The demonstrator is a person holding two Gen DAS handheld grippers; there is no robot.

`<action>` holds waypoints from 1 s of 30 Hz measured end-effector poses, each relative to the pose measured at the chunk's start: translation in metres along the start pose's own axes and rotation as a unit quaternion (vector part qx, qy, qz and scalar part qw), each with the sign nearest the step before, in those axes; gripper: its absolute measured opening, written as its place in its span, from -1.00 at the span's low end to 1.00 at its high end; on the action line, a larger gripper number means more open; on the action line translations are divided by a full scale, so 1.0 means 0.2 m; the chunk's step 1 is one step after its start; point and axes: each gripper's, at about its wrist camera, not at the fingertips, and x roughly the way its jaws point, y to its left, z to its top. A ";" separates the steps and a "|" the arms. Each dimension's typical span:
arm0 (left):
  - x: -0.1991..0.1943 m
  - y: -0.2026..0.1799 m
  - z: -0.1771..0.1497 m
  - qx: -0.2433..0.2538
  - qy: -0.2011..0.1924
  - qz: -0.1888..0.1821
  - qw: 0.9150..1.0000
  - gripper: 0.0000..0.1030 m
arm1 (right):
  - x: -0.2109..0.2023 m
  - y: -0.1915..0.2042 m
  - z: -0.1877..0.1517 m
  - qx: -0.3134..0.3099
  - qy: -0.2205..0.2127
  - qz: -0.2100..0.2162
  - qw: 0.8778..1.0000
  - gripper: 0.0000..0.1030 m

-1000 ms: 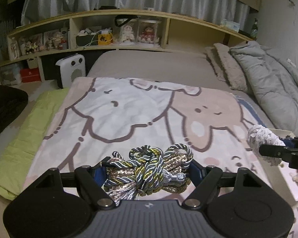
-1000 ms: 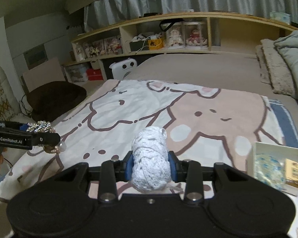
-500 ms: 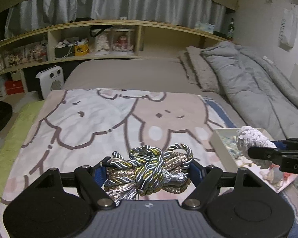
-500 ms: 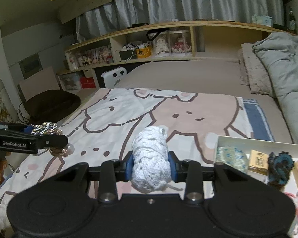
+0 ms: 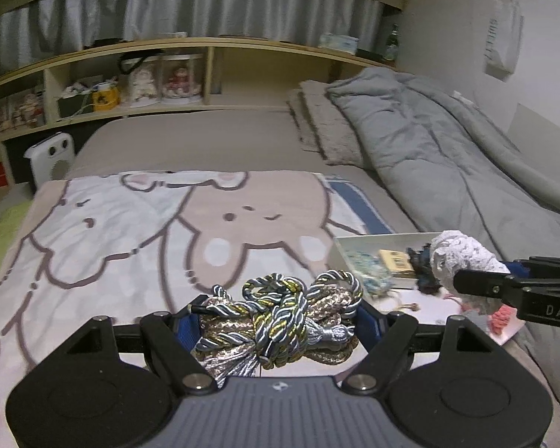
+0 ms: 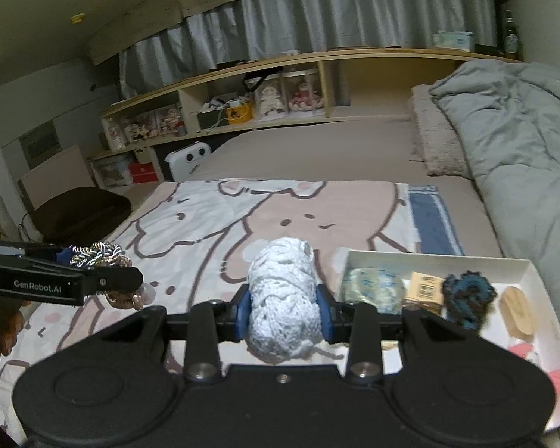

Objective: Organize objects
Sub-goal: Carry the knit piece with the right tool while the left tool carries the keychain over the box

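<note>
My left gripper is shut on a bundle of twisted grey, gold and silver cord and holds it above the cartoon blanket. My right gripper is shut on a white lace roll, also above the blanket, just left of a white tray. The tray holds a pale blue lace bundle, a tan card, a dark teal crochet piece and a wooden piece. The tray shows in the left wrist view too, with the lace roll over it.
A folded grey duvet and pillow lie along the right of the bed. A wooden shelf with dolls and boxes runs behind the bed. A white heater and a dark cushion stand at the left.
Both grippers have swung to the right with their loads. The white tray has come further into both views, and the lace roll now hangs at its edge.
</note>
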 end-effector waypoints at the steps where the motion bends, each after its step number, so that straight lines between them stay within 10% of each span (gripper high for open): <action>1: 0.01 -0.03 0.00 0.002 0.000 -0.004 1.000 0.54 | -0.01 -0.02 -0.01 0.001 0.000 -0.004 1.000 -0.28; 21: 0.30 -0.54 -0.02 0.057 0.019 -0.097 0.993 0.54 | -0.06 -0.42 -0.18 0.057 0.014 -0.046 0.997 -0.28; 30: 0.52 -0.75 -0.11 0.175 0.048 -0.165 0.969 0.54 | 0.00 -0.55 -0.25 0.082 0.027 -0.045 0.995 -0.28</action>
